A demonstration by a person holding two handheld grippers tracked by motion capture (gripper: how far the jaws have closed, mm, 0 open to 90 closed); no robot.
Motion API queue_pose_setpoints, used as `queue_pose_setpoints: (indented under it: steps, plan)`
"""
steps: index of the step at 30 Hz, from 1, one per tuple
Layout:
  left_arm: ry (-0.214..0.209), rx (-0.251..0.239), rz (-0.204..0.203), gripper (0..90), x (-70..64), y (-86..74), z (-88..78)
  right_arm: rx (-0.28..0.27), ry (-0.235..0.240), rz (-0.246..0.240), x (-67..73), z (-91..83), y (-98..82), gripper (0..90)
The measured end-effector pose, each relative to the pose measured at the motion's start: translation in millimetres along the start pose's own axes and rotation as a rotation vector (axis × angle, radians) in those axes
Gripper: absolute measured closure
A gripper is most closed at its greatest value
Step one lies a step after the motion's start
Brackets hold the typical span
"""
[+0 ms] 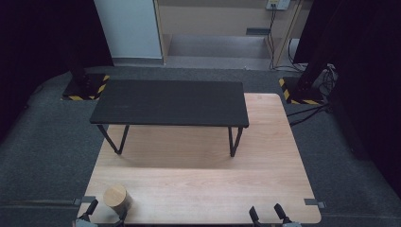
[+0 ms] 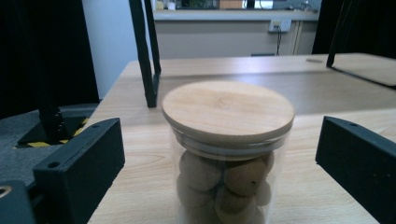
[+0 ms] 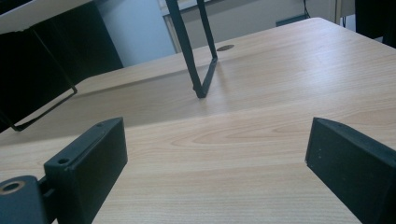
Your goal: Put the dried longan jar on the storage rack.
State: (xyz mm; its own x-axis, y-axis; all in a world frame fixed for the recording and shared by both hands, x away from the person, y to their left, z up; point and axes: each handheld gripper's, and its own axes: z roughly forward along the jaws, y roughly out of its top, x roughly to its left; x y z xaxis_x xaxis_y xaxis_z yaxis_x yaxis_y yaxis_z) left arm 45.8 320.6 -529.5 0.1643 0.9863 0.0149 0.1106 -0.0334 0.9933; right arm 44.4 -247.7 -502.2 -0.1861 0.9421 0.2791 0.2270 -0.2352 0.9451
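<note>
The glass jar [image 2: 228,154], smooth, breakable and weighted with balls, sits between the wide-spread left claw [image 2: 219,158]; grip its wall below the loose-looking wooden lid [image 2: 228,109].

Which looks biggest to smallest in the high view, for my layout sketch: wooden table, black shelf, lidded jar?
1. wooden table
2. black shelf, though it stands higher, nearer the camera
3. lidded jar, clearly smallest

A light wooden counter [image 1: 198,189] carries a low black bench [image 1: 170,101] on thin metal legs. Grey carpet [image 1: 42,137] surrounds it; dark curtains [image 1: 364,56] flank a pale wall [image 1: 130,26].
</note>
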Motion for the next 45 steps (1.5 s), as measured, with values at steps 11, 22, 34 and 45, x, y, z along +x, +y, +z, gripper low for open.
queue_pose_setpoints:
  steps: [11, 22, 34, 45]
  plan:
    - [-0.017, 0.044, 0.010, 1.9, 0.6, -6.4, 22.0, 0.015, -0.023, 0.010, -3.9, -2.2, -2.2, 5.5]
    - [-0.041, 0.057, 0.012, 19.5, 7.3, -5.2, 22.5, 0.016, -0.024, 0.011, -4.7, -0.7, -1.7, 5.6]
    - [-0.084, 0.091, 0.006, 24.2, 15.1, 33.5, 14.5, -0.003, -0.015, 0.003, -1.5, -3.1, 1.7, 5.8]
    - [-0.116, 0.042, 0.012, 24.2, 28.2, 102.7, 13.8, -0.020, -0.002, 0.006, 0.2, -5.0, 5.0, 6.0]
